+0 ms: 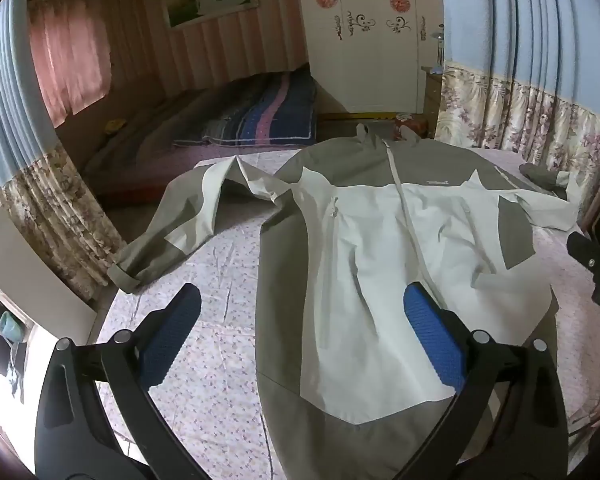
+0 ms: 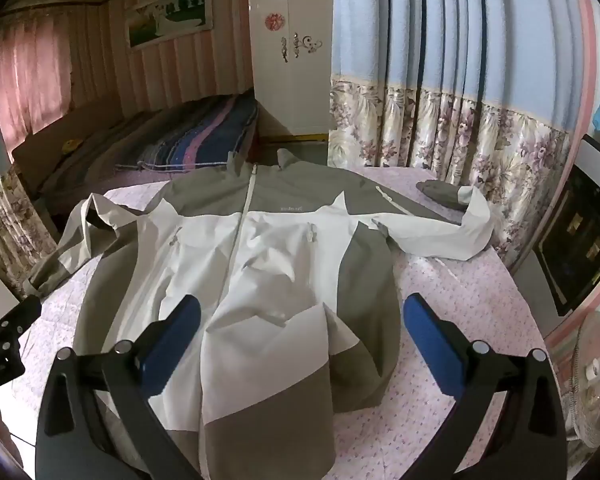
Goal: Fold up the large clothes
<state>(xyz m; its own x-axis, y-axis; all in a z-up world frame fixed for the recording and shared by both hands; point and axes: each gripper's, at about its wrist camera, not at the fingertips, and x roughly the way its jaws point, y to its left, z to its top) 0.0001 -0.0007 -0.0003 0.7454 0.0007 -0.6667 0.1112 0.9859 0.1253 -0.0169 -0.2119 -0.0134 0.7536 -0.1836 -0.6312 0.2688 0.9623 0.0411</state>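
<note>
The jacket (image 1: 380,240) lies spread front-up on the flowered tablecloth (image 1: 204,380), filling mid-frame; the left gripper (image 1: 302,312) and right gripper (image 2: 302,316) hover with jaws wide, holding nothing.

Both fisheye views are dim and soft, with a cool cast. Daylight glows through the pink curtain (image 1: 70,62) at upper left, and a blown-out patch glares at the left edge. Straight lines bow outward; the corners vignette to black.
</note>
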